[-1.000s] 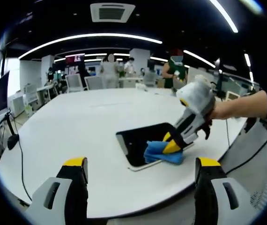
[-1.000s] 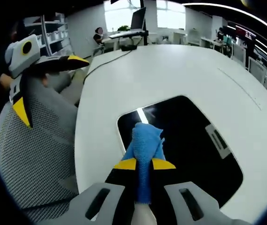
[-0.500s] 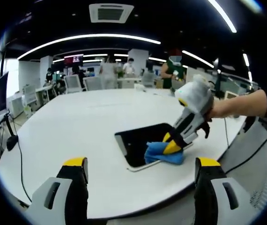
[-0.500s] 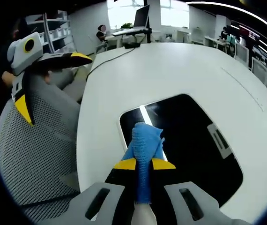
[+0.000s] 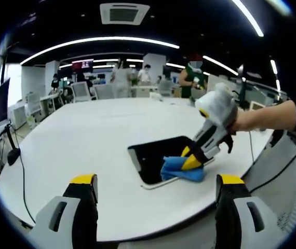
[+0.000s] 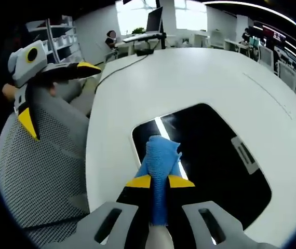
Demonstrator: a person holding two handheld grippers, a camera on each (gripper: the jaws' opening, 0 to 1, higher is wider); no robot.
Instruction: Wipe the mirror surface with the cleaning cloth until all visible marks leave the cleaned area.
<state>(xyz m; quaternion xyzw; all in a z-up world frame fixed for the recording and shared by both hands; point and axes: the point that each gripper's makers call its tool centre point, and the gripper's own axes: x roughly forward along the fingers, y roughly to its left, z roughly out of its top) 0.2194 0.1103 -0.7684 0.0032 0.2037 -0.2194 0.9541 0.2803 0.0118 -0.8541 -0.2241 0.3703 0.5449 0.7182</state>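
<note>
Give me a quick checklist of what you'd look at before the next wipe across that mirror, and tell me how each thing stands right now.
1. Cloth gripped: ok. The right gripper is shut on the blue cleaning cloth.
2. Cloth on the glass: ok. In the left gripper view the cloth rests at the mirror's near edge.
3. Mirror lying flat on the white table: ok.
4. Left gripper out of the way: ok. It is open, held back from the table edge, touching nothing.
5. Marks remaining: cannot tell. The dark glass mostly reflects ceiling lights.
6. Mirror and cloth in sight: ok.
</note>
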